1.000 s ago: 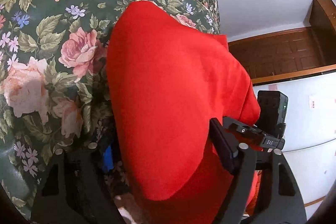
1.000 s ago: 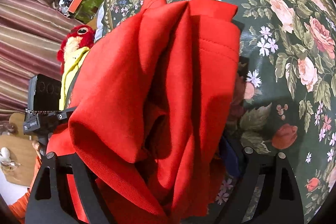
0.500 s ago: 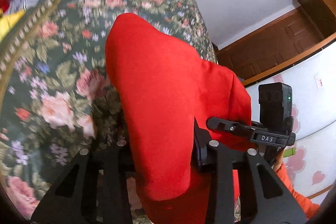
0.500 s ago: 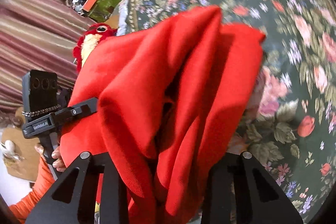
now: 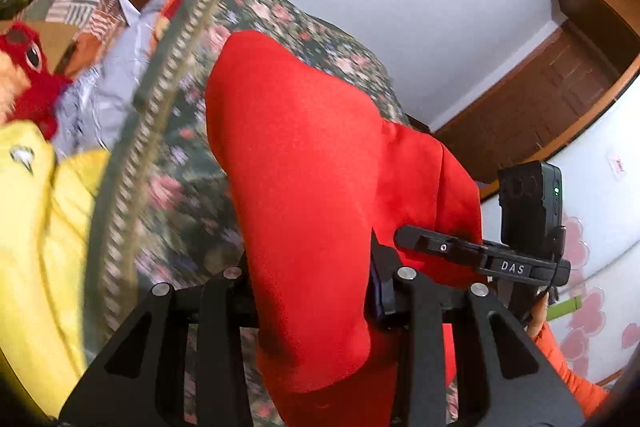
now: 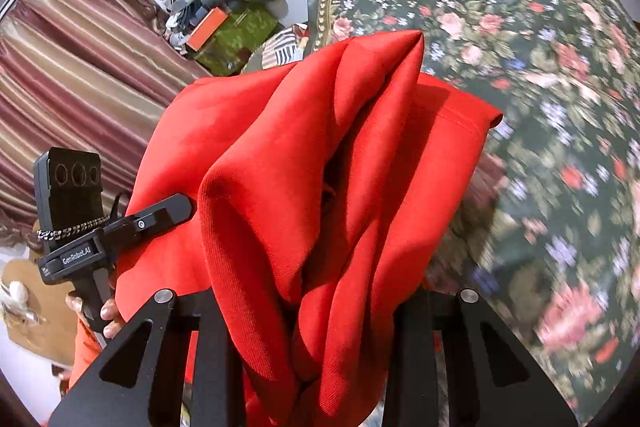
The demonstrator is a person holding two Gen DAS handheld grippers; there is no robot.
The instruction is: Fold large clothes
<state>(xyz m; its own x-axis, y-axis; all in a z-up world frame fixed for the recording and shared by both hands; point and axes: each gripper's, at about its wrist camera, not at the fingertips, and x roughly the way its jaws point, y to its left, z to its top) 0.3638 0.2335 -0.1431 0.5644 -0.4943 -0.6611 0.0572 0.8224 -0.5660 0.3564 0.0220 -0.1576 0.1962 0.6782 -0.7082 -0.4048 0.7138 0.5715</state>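
A large red garment (image 5: 304,187) hangs bunched over a floral bedspread (image 5: 188,187). My left gripper (image 5: 312,279) is shut on a thick fold of it, and the cloth drapes down between the black fingers. In the right wrist view the same red garment (image 6: 320,187) falls in deep folds, with my right gripper (image 6: 312,307) shut on its bunched edge. The right gripper (image 5: 440,247) also shows at the right of the left view, against the cloth. At the left of the right view is the left gripper (image 6: 160,215), held by a hand (image 6: 104,315).
The floral bedspread (image 6: 540,107) fills the right side. Yellow cloth (image 5: 32,247) and a red plush toy (image 5: 24,67) lie beyond the bed's trimmed edge. A striped curtain (image 6: 60,67), a pile of clutter (image 6: 224,27) and a wooden door (image 5: 560,87) stand behind.
Both grippers closed on the red garment and rose with it away from the bedspread. The bed now sits farther off, and more of the room shows.
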